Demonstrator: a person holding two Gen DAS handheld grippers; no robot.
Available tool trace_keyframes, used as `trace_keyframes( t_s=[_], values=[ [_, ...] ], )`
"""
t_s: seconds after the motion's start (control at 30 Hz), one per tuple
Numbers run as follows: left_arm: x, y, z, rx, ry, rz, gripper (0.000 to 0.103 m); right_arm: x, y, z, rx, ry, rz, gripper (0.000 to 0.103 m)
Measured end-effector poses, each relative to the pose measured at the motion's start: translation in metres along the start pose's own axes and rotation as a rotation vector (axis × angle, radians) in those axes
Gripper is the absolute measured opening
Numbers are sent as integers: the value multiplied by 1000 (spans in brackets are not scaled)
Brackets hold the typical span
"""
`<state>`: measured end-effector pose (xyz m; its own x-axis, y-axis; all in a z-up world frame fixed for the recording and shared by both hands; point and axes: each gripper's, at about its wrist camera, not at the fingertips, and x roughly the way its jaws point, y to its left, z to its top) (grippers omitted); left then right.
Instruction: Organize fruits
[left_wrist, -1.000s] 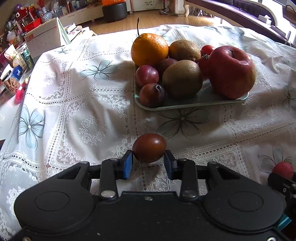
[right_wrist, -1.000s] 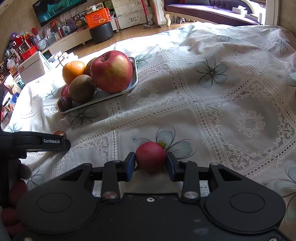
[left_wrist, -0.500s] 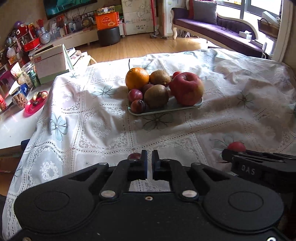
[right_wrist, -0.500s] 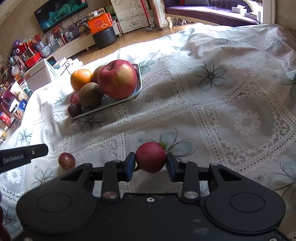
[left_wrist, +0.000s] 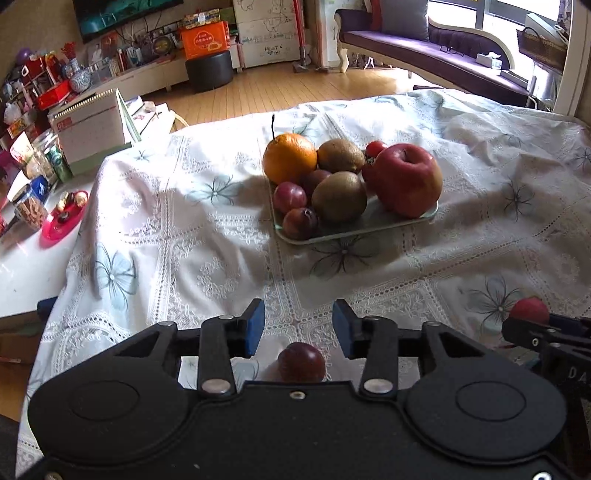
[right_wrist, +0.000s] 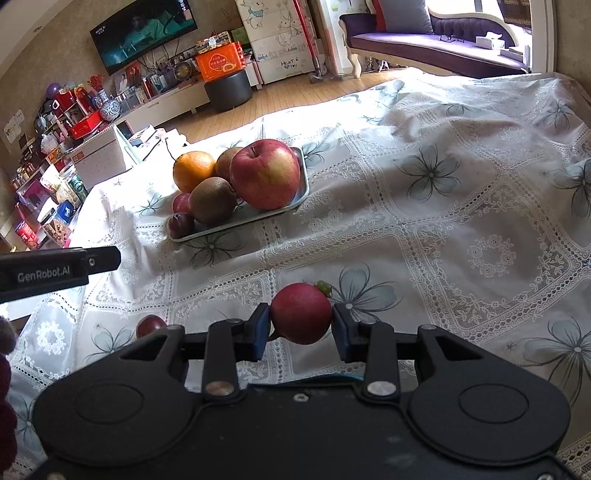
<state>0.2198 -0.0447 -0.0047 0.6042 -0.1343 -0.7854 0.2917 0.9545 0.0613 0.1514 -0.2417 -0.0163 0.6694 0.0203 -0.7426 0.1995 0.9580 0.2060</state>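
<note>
Now the left gripper has just spread its fingers and grasps nothing; a dark plum lies on the lace-covered bench below them, near its body. The right gripper is clenched on a small red fruit, held off the cloth. Farther back, a pale green tray carries an orange, two kiwis, an apple and several plums.

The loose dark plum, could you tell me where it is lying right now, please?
In the left wrist view the dark plum lies on the tablecloth, untouched, below the open left gripper.
</note>
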Motion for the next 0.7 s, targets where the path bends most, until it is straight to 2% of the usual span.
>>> trace_keyframes(
  t_s=[0.3, 0.4, 0.47, 0.5, 0.6, 0.7],
  values=[
    [40, 4, -21, -68, 120, 12, 52, 0, 5, -3, -19, 7, -1, 38],
    [48, 8, -21, -114, 149, -13, 53, 2, 6, -4, -27, 15, 0, 38],
    [56, 9, -20, -138, 184, -11, 51, 3, 7, -5, -32, 18, -2, 38],
    [60, 9, -20, -141, 194, -12, 47, 4, 8, -5, -35, 20, -2, 38],
    [55, 11, -20, -181, 197, -16, 46, 3, 11, -6, -48, 17, 0, 38],
    [35, 11, -20, -216, 208, -51, 46, -2, 13, -5, -51, 14, 7, 38]
  ],
)
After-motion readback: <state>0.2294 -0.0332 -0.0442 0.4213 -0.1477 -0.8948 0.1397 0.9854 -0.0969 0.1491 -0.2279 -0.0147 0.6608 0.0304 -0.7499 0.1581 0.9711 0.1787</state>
